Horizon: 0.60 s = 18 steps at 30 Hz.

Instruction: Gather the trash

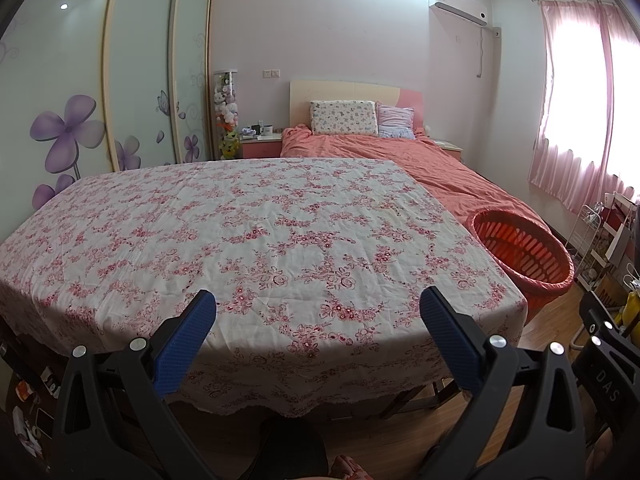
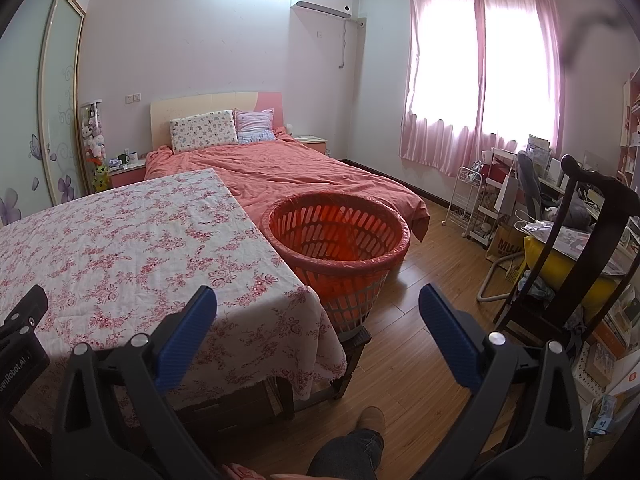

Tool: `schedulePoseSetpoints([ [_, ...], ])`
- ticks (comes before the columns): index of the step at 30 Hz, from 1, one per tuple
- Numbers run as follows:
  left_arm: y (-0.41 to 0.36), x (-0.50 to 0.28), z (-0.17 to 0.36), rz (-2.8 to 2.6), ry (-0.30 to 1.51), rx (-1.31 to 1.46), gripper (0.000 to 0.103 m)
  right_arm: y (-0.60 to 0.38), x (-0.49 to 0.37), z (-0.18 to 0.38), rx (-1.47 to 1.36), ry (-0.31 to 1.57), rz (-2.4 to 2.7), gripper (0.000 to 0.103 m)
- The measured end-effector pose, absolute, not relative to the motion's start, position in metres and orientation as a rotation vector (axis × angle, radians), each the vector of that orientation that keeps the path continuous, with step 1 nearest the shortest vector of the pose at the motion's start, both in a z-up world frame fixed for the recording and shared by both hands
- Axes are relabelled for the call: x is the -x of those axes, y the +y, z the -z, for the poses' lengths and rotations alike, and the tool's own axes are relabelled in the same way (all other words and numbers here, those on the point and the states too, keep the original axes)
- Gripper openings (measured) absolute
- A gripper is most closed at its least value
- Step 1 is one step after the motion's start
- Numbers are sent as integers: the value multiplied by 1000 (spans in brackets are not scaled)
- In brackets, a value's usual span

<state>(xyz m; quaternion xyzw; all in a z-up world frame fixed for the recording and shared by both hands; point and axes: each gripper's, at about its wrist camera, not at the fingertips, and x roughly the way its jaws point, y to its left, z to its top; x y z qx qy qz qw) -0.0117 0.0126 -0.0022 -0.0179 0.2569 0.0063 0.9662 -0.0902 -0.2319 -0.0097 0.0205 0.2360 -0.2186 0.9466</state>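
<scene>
Since we see no trash on the floral tablecloth (image 1: 256, 240) | left gripper (image 1: 318, 338) and right gripper (image 2: 318, 334) spread, empty | orange basket (image 2: 340, 240) right of table | risk: snagging cloth.

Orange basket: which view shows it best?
The right wrist view: the basket sits near centre, its whole rim, inside and slatted wall visible. In the left wrist view it sits at the right, partly hidden behind the table.

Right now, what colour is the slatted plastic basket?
Orange-red slatted plastic basket, clearest in the right wrist view.
</scene>
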Motion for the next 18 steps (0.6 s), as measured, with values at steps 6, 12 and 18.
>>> schedulePoseSetpoints([
  [6, 12, 12, 2, -14, 520, 36, 100, -232, 90, 9, -43, 480, 445, 99],
  [12, 12, 12, 2, -11, 516, 29, 100, -232, 90, 9, -43, 481, 445, 99],
  [18, 12, 12, 2, -9, 518, 30, 100, -233, 90, 9, -44, 480, 446, 99],
])
